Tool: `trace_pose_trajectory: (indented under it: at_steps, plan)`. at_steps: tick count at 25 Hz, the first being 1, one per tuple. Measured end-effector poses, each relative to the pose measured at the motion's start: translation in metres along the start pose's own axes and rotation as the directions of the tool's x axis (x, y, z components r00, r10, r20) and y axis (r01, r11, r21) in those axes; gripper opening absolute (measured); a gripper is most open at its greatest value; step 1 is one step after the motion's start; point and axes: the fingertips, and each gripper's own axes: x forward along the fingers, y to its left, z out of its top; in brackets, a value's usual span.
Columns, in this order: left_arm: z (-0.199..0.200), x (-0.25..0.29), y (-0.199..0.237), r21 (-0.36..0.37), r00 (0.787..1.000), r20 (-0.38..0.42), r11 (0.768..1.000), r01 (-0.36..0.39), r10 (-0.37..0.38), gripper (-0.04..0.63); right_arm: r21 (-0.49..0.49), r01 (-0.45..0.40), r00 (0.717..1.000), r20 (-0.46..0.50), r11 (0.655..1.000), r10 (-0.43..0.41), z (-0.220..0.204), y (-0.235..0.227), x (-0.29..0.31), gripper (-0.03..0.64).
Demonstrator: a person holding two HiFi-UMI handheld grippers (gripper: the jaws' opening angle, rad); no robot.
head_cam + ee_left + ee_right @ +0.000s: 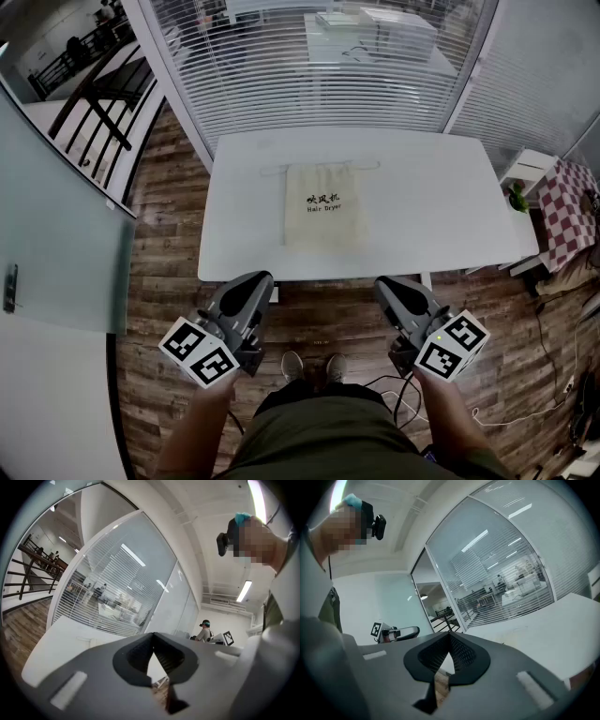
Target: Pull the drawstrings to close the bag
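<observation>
A beige drawstring bag (323, 218) with dark print lies flat in the middle of the white table (431, 197), mouth toward the far side. Its thin drawstrings (274, 171) trail out left and right along the top edge. My left gripper (259, 280) and right gripper (385, 284) are held low, close to my body, short of the table's near edge and apart from the bag. Both are shut with nothing in them. In the left gripper view the jaws (153, 637) meet above the table (56, 644). The right gripper view shows the same closed tips (450, 635).
A glass wall with blinds (328, 66) runs behind the table. A checkered stool (569, 211) and a small white unit (527, 171) stand at the right. Cables (525, 412) lie on the wood floor. A person (205, 631) sits far off.
</observation>
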Motion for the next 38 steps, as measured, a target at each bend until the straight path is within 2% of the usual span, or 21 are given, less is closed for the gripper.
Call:
trace_pose_trajectory:
  at_steps: [22, 31, 38]
  plan:
    - [-0.041, 0.033, -0.029, 0.017, 0.997, -0.024, 0.997, -0.071, 0.072, 0.006, 0.018, -0.047, 0.999, -0.019, 0.999, 0.048, -0.003, -0.044, -0.035, 0.009]
    - [-0.046, 0.047, -0.017, 0.018, 0.997, -0.041, 0.997, -0.070, 0.070, 0.006, 0.030, -0.037, 0.999, -0.032, 0.999, 0.038, -0.006, -0.059, -0.024, 0.009]
    - [-0.046, 0.064, 0.012, 0.003, 0.996, -0.065, 0.998, -0.061, 0.061, 0.006, 0.035, -0.012, 0.999, -0.050, 0.999, 0.014, -0.006, -0.076, 0.003, 0.009]
